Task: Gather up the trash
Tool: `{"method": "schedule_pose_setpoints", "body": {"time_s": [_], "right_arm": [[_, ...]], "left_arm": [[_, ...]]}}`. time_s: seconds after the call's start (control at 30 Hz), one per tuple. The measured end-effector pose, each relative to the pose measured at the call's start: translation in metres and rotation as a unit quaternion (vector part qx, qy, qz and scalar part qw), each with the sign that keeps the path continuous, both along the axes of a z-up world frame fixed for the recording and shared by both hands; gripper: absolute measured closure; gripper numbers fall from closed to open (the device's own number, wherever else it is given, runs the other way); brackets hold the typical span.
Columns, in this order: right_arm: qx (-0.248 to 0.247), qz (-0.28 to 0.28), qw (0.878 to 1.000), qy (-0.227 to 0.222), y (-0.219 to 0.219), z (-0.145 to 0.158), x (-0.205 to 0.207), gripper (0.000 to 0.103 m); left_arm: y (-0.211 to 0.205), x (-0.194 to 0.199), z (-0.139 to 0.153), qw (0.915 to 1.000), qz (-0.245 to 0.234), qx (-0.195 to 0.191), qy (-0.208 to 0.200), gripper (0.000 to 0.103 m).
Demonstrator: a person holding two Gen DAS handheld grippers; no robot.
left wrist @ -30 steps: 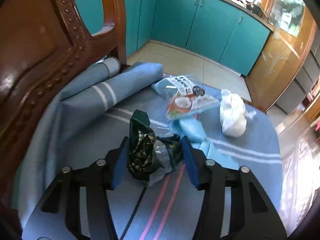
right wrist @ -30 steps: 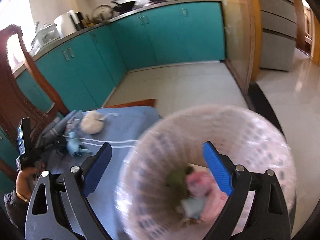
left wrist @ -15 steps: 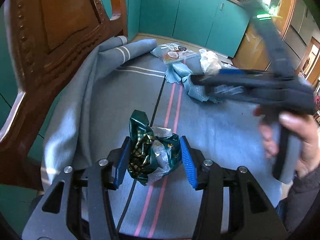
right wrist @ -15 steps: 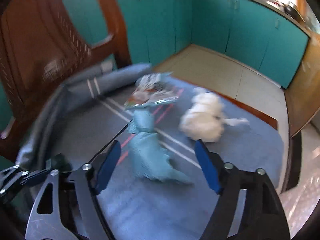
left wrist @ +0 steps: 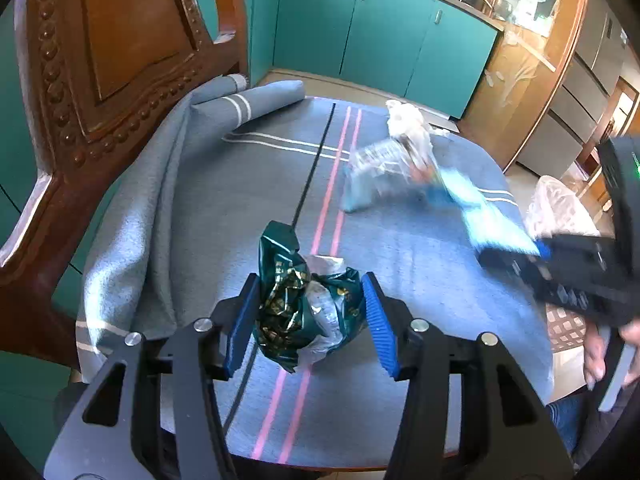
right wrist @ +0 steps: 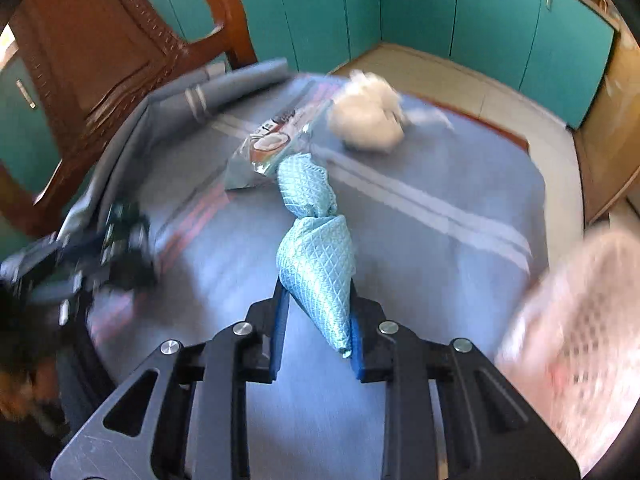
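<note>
Left gripper [left wrist: 308, 316] pinched on a crumpled dark green foil wrapper [left wrist: 304, 300], blue pads pressing both sides of it, held above the near part of the blue-grey tablecloth [left wrist: 400, 272], just beside its pink stripes [left wrist: 332, 208]. Right gripper [right wrist: 316, 328] pressed together on the lower tip of a twisted light blue quilted cloth [right wrist: 314, 248], the rest of that cloth trailing away from the fingers across the tablecloth [right wrist: 420, 240] toward the far side.

Beyond the cloth's far end, touching or nearly touching it, a clear snack packet [right wrist: 266, 152] with a coconut picture lying flat on the tablecloth. Beside that packet, further toward the far edge of the tablecloth, a white crumpled wad [right wrist: 366, 116]; paper or plastic, cannot tell. Same three things blurred in the left wrist view: packet [left wrist: 380, 164], white wad [left wrist: 406, 120], blue cloth [left wrist: 480, 208] stretched from the packet toward the right gripper [left wrist: 568, 276] at the tablecloth's right edge.

Off the right edge of the tablecloth, a pale perforated basket [right wrist: 572, 320], heavily blurred; seen also past the right gripper in the left wrist view [left wrist: 556, 204]. Along the left side of the tablecloth, a carved brown wooden chair back [left wrist: 100, 52], with the cloth's rolled hem bunched against it. Past the far edge, tiled floor and teal cabinets [right wrist: 500, 12].
</note>
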State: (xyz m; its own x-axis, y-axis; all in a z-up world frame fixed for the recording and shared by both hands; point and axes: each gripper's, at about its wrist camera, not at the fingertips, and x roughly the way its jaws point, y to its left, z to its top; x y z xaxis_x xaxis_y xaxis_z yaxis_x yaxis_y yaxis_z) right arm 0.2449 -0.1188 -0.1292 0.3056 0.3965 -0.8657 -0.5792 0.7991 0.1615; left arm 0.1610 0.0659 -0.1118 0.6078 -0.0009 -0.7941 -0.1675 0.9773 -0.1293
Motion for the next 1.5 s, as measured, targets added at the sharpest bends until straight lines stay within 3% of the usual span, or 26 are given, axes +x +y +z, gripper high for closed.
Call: {"method": "schedule_pose_setpoints", "body": {"time_s": [0.1,0.17,0.2,0.23,0.27,0.47,0.6,0.67,0.7,0.83,0.87,1.13,1.3,1.4,1.43,1.47,1.5], "right_arm": [[0.014,0.026,1.000,0.010,-0.014,-0.001,-0.019,0.071],[0.011,0.027,1.000,-0.010,-0.013,0.001,-0.028,0.049],[0.009,0.022,0.999,-0.023,-0.014,0.003,-0.030,0.033],[0.010,0.022,0.999,-0.029,-0.016,0.005,-0.032,0.024],[0.012,0.022,0.999,-0.029,-0.018,0.005,-0.030,0.023],[-0.020,0.018,0.999,-0.037,-0.004,-0.006,-0.027,0.023],[-0.035,0.010,0.998,-0.044,0.003,-0.015,-0.029,0.026],[-0.029,0.016,0.999,-0.032,0.006,-0.018,-0.028,0.051],[-0.026,0.020,0.999,-0.027,0.007,-0.018,-0.028,0.069],[0.004,0.046,0.998,-0.051,0.008,0.002,-0.039,0.071],[0.014,0.049,0.997,-0.056,0.006,0.007,-0.041,0.071],[0.076,0.030,0.994,-0.072,-0.020,0.032,-0.041,0.071],[0.105,0.022,0.992,-0.070,-0.032,0.039,-0.036,0.071],[0.109,0.017,0.992,-0.065,-0.034,0.040,-0.035,0.071],[0.100,0.013,0.993,-0.064,-0.034,0.037,-0.034,0.071],[0.096,0.011,0.993,-0.063,-0.033,0.036,-0.033,0.071],[0.091,0.009,0.994,-0.060,-0.032,0.034,-0.033,0.071]], "left_arm": [[-0.003,0.001,-0.001,1.0000,-0.004,0.002,-0.001,0.048],[-0.007,0.003,-0.001,0.9999,-0.006,0.008,-0.002,0.042],[-0.008,0.003,0.000,0.9999,-0.008,0.011,-0.003,0.040],[-0.010,0.003,0.000,0.9998,-0.009,0.015,-0.004,0.035],[-0.011,0.003,0.001,0.9998,-0.008,0.019,-0.004,0.031],[-0.006,0.001,-0.002,0.9996,0.016,0.025,0.002,0.015],[-0.006,0.005,-0.015,0.9995,0.014,0.017,0.024,0.014],[-0.007,0.005,-0.021,0.9992,0.016,0.014,0.034,0.014],[-0.008,0.004,-0.023,0.9992,0.015,0.014,0.035,0.015],[-0.007,-0.002,-0.026,0.9991,0.008,0.017,0.037,0.040],[-0.006,-0.003,-0.026,0.9992,0.009,0.014,0.036,0.043],[0.006,-0.012,-0.001,0.9992,0.034,0.018,-0.008,0.046],[0.006,-0.008,-0.003,0.9992,0.039,0.014,-0.001,0.046],[-0.004,-0.001,-0.001,0.9994,0.022,0.027,-0.004,0.031],[-0.006,0.001,0.000,0.9991,0.023,0.035,-0.011,0.017],[-0.008,0.001,0.003,0.9984,0.028,0.044,-0.019,0.011],[-0.010,0.001,0.008,0.9977,0.031,0.053,-0.030,0.011]]}}
